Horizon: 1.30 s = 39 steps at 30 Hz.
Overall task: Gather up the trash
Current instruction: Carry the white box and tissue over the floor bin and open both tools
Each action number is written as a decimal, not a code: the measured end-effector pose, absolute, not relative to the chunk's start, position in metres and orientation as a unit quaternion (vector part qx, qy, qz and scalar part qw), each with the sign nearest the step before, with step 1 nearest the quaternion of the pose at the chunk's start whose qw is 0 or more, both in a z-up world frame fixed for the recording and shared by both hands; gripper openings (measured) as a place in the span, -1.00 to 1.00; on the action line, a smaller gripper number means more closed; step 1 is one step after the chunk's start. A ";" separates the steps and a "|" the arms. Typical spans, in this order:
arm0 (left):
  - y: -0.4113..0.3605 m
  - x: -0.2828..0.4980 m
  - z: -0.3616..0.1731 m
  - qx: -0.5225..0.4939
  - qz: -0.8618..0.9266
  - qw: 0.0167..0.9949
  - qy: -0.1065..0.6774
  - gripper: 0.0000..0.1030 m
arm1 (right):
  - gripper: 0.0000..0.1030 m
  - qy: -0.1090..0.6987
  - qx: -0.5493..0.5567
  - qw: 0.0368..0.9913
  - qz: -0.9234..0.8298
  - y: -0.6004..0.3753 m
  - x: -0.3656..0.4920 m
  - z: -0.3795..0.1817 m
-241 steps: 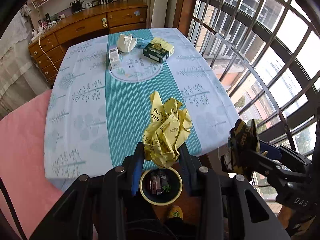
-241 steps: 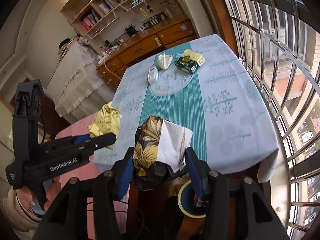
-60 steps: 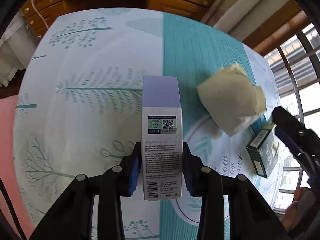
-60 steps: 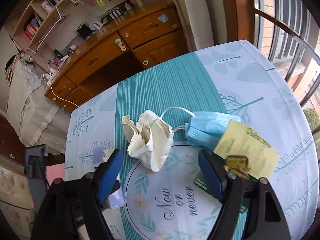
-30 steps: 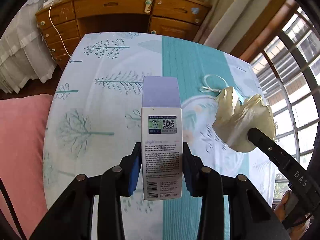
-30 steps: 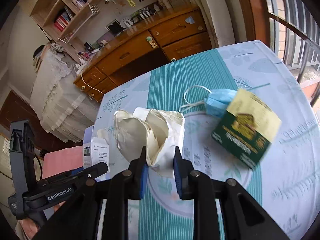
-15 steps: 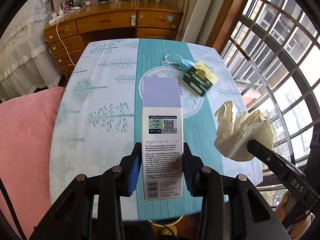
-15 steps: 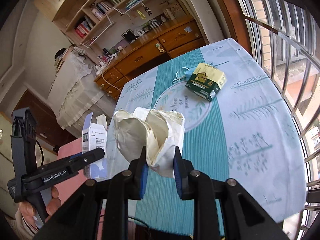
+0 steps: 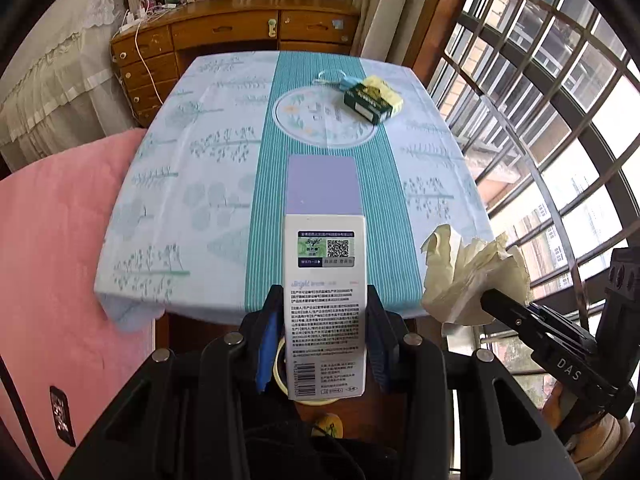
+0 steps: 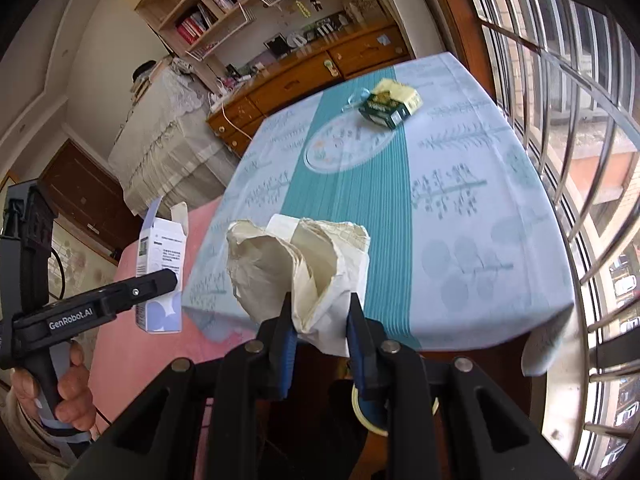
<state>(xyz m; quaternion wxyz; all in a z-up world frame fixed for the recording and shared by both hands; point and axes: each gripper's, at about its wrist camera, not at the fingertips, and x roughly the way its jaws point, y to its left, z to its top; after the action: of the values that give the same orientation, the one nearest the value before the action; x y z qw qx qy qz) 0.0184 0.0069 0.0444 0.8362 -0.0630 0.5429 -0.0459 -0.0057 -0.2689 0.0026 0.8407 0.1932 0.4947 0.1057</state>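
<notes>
My left gripper (image 9: 324,308) is shut on a tall white and lilac carton (image 9: 324,264), held off the near edge of the table over the yellow-rimmed bin (image 9: 280,376). It also shows in the right wrist view (image 10: 162,276). My right gripper (image 10: 318,312) is shut on a crumpled cream paper bag (image 10: 304,264), also off the near edge; the bag shows in the left wrist view (image 9: 468,276). The bin rim (image 10: 366,416) sits below it. A dark green box with a yellow note (image 9: 372,98) and a blue face mask (image 9: 344,80) lie at the table's far end.
The table (image 9: 192,184) has a teal and pale blue cloth. A pink cushion (image 9: 48,264) is at the left. A barred window (image 9: 560,120) runs along the right. A wooden desk (image 9: 240,28) stands beyond the table.
Both grippers have pulled back from the table with the carton and the paper bag. They now hang past the near edge, above the bin.
</notes>
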 end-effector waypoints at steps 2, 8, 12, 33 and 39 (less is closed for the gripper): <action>0.005 0.007 0.040 -0.063 -0.046 0.831 0.551 -0.29 | -0.57 0.508 0.197 0.832 0.103 -0.270 -0.016 -0.006; -0.001 -0.015 0.024 -0.042 -0.048 0.818 0.572 -0.28 | -0.57 0.546 0.214 0.805 0.090 -0.270 -0.035 -0.035; -0.006 -0.021 -0.005 -0.027 -0.052 0.801 0.596 -0.28 | -0.57 0.568 0.217 0.790 0.076 -0.265 -0.043 -0.060; -0.038 -0.032 -0.283 0.030 -0.062 0.710 0.700 -0.27 | -0.56 0.669 0.151 0.727 -0.039 -0.250 -0.084 -0.301; -0.033 -0.023 -0.346 0.021 -0.049 0.700 0.712 -0.26 | -0.56 0.687 0.149 0.709 -0.052 -0.257 -0.089 -0.362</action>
<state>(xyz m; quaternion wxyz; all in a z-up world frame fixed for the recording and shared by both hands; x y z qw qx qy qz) -0.0231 -0.0334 -0.3457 0.6998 0.0206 0.7124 -0.0492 -0.0886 -0.2575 -0.3617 0.7095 0.1489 0.6868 -0.0520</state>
